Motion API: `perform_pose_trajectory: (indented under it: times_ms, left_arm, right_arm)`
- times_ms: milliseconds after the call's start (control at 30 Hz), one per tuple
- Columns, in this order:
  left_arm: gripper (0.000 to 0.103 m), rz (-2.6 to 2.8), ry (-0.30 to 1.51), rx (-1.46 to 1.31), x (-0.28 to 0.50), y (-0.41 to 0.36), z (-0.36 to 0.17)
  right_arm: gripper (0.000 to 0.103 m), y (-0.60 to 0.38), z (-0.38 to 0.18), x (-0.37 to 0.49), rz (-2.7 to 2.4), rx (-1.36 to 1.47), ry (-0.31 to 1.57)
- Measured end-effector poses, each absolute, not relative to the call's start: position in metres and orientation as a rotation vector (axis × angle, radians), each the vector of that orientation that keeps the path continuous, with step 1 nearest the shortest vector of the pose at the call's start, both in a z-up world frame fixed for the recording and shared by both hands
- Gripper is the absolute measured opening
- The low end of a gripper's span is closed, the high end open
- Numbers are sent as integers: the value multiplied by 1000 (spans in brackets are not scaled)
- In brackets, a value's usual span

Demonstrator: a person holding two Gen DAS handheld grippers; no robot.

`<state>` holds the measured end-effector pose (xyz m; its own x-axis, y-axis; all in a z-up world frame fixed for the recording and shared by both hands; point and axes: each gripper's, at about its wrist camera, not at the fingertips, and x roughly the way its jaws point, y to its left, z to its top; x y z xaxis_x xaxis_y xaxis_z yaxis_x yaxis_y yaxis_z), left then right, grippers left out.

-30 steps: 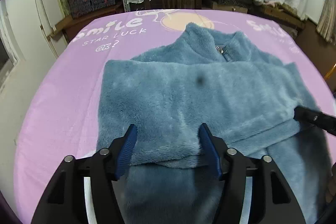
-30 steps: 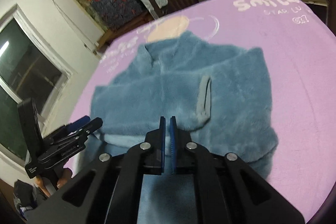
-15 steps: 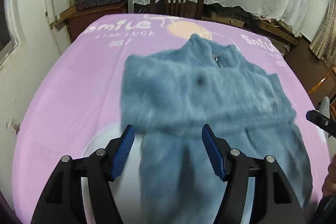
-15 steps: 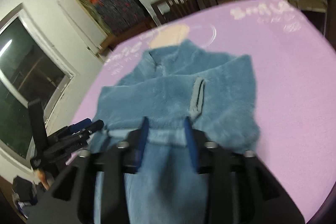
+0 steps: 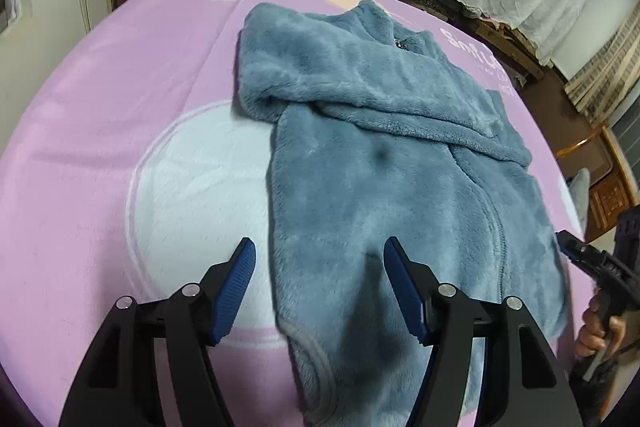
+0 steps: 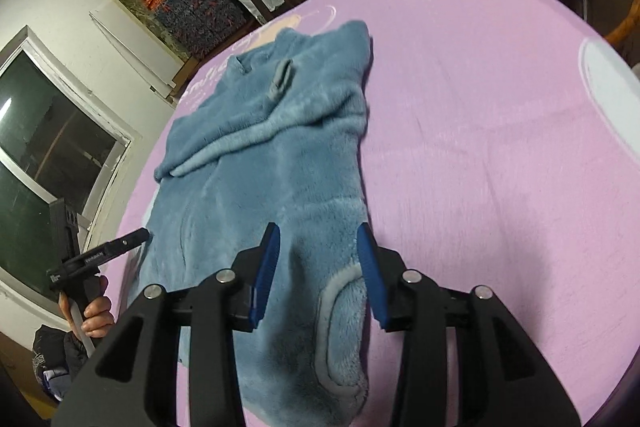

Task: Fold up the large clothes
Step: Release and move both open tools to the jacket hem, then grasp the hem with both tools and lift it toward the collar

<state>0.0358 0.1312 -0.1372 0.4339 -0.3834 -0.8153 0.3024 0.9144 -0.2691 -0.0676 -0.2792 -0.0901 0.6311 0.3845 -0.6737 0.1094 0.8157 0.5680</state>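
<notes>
A blue fleece jacket [image 5: 384, 155] is spread lengthwise on the tabletop [image 5: 100, 131], which is covered by a lilac printed blanket, with the collar at the far end and the hem toward the cameras. The sleeves are seen folded across the chest, forming a thick band over the upper body. In the judgement offered here, the sleeve-folding step is finished and the bottom-to-top fold is about to be begun.

The left gripper [image 5: 320, 263] is held above the hem's left portion with its blue pads well apart and nothing between them. The right gripper [image 6: 316, 251] is likewise held spread, straddling the hem's right corner, where a paler trimmed edge [image 6: 328, 311] is visible; no cloth is clamped, though whether the pads brush the pile cannot be told.

For the next move, both grippers would probably need to be lowered onto the two hem corners and closed through both layers of fleece, then carried together toward the collar. Because the pile is thick and soft, a shallow pinch may be expected to slip, so a deep bite is called for.
</notes>
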Motion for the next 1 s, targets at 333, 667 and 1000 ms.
perform_pose_trajectory:
  times_ms: [333, 667, 1000]
  left_arm:
    - [66, -510, 1049, -109, -3, 130, -140]
    - [66, -587, 1042, -182, -52, 139, -142]
    - [54, -587, 1024, -172, -48, 131, -143]
  right_arm:
    - [43, -279, -103, -76, 222, 647, 923]
    - [44, -266, -105, -127, 317, 670, 924]
    - [44, -259, -106, -127, 350, 675, 927]
